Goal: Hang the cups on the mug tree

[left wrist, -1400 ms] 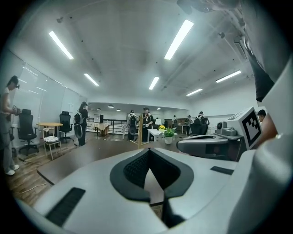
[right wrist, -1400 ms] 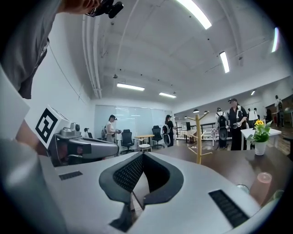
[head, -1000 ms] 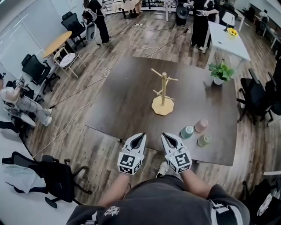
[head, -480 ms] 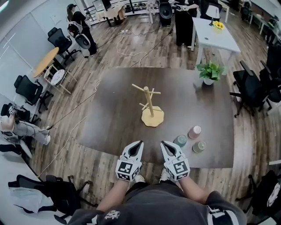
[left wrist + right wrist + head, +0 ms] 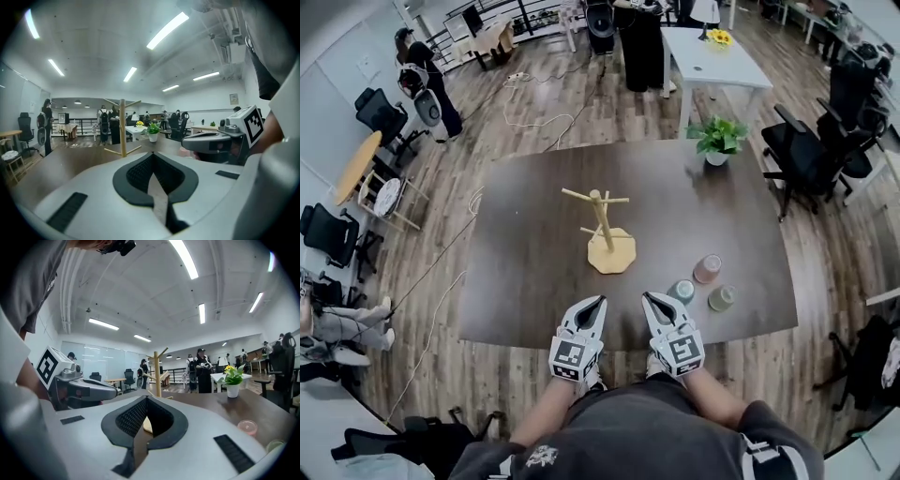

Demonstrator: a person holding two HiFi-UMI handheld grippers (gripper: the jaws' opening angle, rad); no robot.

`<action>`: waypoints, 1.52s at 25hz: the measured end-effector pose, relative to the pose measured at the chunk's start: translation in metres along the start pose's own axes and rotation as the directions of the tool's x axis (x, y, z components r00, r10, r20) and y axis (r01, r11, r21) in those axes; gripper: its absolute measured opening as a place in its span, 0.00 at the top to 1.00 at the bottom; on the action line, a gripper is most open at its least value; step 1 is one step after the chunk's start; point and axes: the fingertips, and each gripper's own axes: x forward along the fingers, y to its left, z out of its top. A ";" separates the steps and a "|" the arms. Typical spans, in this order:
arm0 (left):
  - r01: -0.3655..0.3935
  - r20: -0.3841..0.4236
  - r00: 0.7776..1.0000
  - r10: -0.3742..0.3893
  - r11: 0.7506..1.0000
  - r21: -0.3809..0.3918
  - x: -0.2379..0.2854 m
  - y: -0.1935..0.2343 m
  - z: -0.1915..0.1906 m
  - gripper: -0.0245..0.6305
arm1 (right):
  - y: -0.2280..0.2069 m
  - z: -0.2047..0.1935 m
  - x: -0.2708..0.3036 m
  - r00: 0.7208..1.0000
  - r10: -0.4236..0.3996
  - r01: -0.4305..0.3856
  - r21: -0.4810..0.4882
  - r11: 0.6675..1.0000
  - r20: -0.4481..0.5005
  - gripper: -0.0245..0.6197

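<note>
Dark brown table (image 5: 525, 253) is the biggest thing in view, with wood floor all round it. A wooden mug tree (image 5: 602, 223) stands upright on its round base near the table's middle, and its pegs are bare. On the person's side of the tree, over the table's near edge, two hand-held grippers sit side by side, both pointing toward the tree. The left gripper (image 5: 597, 302) is short of the tree's base and a little left of it; its jaws are closed tip to tip, with nothing between the pads. The right gripper (image 5: 650, 297) is short of the base and a little right; its jaws are likewise pressed together and empty. They are close to each other but not touching. A potted plant (image 5: 718, 139) stands beyond the tree and off to its right, well apart from it. All three cups stand on the tabletop right of the tree's base and nearer the person, in a loose cluster. The pink cup (image 5: 707, 269) is farthest from the person, and the teal cup (image 5: 682, 291) is closest to the tree, just beside the right gripper's tip. The green cup (image 5: 721, 298) is farthest right.
</note>
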 end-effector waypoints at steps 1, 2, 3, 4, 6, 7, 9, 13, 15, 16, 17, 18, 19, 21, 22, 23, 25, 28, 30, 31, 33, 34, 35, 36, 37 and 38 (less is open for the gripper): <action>0.022 0.000 1.000 -0.022 1.000 0.003 0.001 0.004 -0.001 0.95 | 0.002 0.002 0.002 1.000 -0.028 0.028 -0.001 1.000 0.003 0.92; 0.039 0.002 0.999 -0.039 0.999 0.000 0.001 0.008 -0.002 0.95 | 0.004 0.004 0.004 0.998 -0.056 0.056 0.004 0.998 0.004 0.92; 0.053 0.006 0.999 -0.053 0.999 -0.006 0.001 0.013 -0.002 0.95 | 0.007 0.006 0.005 0.997 -0.082 0.082 0.010 0.997 0.003 0.92; 0.066 0.011 0.998 -0.066 0.998 -0.011 0.000 0.018 -0.001 0.95 | 0.009 0.008 0.006 0.995 -0.105 0.105 0.014 0.994 0.002 0.92; 0.096 0.021 0.995 -0.096 0.995 -0.012 -0.002 0.027 0.000 0.95 | 0.014 0.010 0.010 0.989 -0.147 0.147 0.011 0.989 0.001 0.92; 0.112 0.023 0.993 -0.112 0.994 -0.009 -0.002 0.032 0.000 0.95 | 0.016 0.011 0.012 0.986 -0.169 0.169 0.003 0.986 0.002 0.92; 0.144 0.028 0.989 -0.143 0.990 -0.003 -0.003 0.041 0.000 0.95 | 0.022 0.013 0.017 0.977 -0.213 0.213 -0.027 0.977 0.004 0.92; 0.176 0.036 0.984 -0.176 0.984 -0.010 -0.005 0.058 -0.005 0.95 | 0.037 0.015 0.025 0.961 -0.277 0.277 -0.059 0.959 0.009 0.92; 0.186 0.043 0.982 -0.185 0.982 -0.021 -0.006 0.065 -0.007 0.95 | 0.041 0.014 0.029 0.953 -0.304 0.304 -0.054 0.951 0.007 0.92; 0.196 0.046 0.980 -0.195 0.980 -0.024 -0.006 0.067 -0.006 0.95 | 0.042 0.013 0.028 0.947 -0.320 0.320 -0.046 0.946 0.005 0.92; 0.209 0.050 0.977 -0.208 0.977 -0.026 -0.006 0.067 -0.005 0.95 | 0.043 0.013 0.027 0.941 -0.338 0.338 -0.039 0.940 0.003 0.92; 0.224 0.053 0.974 -0.222 0.974 -0.026 -0.007 0.067 -0.004 0.95 | 0.044 0.012 0.024 0.935 -0.354 0.354 -0.036 0.935 0.000 0.92; 0.237 0.056 0.970 -0.235 0.971 -0.025 -0.007 0.065 -0.004 0.95 | 0.044 0.011 0.021 0.929 -0.370 0.369 -0.035 0.929 -0.004 0.92; 0.254 0.057 0.966 -0.252 0.967 -0.022 -0.007 0.062 -0.005 0.95 | 0.045 0.008 0.016 0.919 -0.394 0.393 -0.027 0.919 -0.015 0.92; 0.257 0.056 0.965 -0.255 0.966 -0.020 -0.005 0.061 -0.005 0.95 | 0.044 0.006 0.014 0.916 -0.400 0.400 -0.024 0.916 -0.021 0.92; 0.259 0.056 0.965 -0.257 0.966 -0.019 -0.002 0.060 -0.006 0.95 | 0.043 0.003 0.012 0.915 -0.404 0.403 -0.021 0.915 -0.028 0.92; 0.266 0.062 0.962 -0.265 0.964 -0.015 0.005 0.054 -0.004 0.95 | 0.037 -0.003 0.008 0.912 -0.408 0.408 -0.023 0.913 -0.041 0.92; 0.267 0.069 0.962 -0.265 0.964 -0.013 0.013 0.045 -0.002 0.95 | 0.028 -0.010 0.008 0.907 -0.417 0.413 -0.065 0.908 -0.059 0.92; 0.255 0.070 0.965 -0.253 0.967 -0.024 0.017 0.042 -0.002 0.95 | 0.025 -0.011 0.010 0.910 -0.410 0.404 -0.084 0.911 -0.064 0.92; 0.251 0.068 0.966 -0.249 0.967 -0.030 0.020 0.040 -0.003 0.95 | 0.022 -0.013 0.010 0.909 -0.411 0.406 -0.080 0.911 -0.067 0.92; 0.254 0.063 0.966 -0.252 0.966 -0.036 0.025 0.034 -0.004 0.95 | 0.014 -0.018 0.007 0.901 -0.426 0.422 -0.064 0.904 -0.074 0.92; 0.259 0.060 0.965 -0.257 0.965 -0.035 0.028 0.030 -0.005 0.95 | 0.010 -0.021 0.006 0.896 -0.437 0.434 -0.055 0.899 -0.078 0.92; 0.265 0.057 0.963 -0.263 0.964 -0.032 0.031 0.027 -0.006 0.95 | 0.006 -0.023 0.003 0.889 -0.450 0.447 -0.047 0.893 -0.081 0.92; 0.268 0.054 0.962 -0.266 0.963 -0.031 0.034 0.024 -0.008 0.95 | 0.002 -0.026 0.000 0.882 -0.463 0.462 -0.039 0.886 -0.083 0.92; 0.270 0.051 0.962 -0.269 0.962 -0.031 0.037 0.021 -0.009 0.95 | -0.002 -0.029 -0.003 0.875 -0.477 0.476 -0.032 0.879 -0.086 0.92; 0.272 0.050 0.961 -0.270 0.962 -0.034 0.040 0.019 -0.009 0.95 | -0.006 -0.032 -0.006 0.868 -0.489 0.488 -0.027 0.872 -0.090 0.92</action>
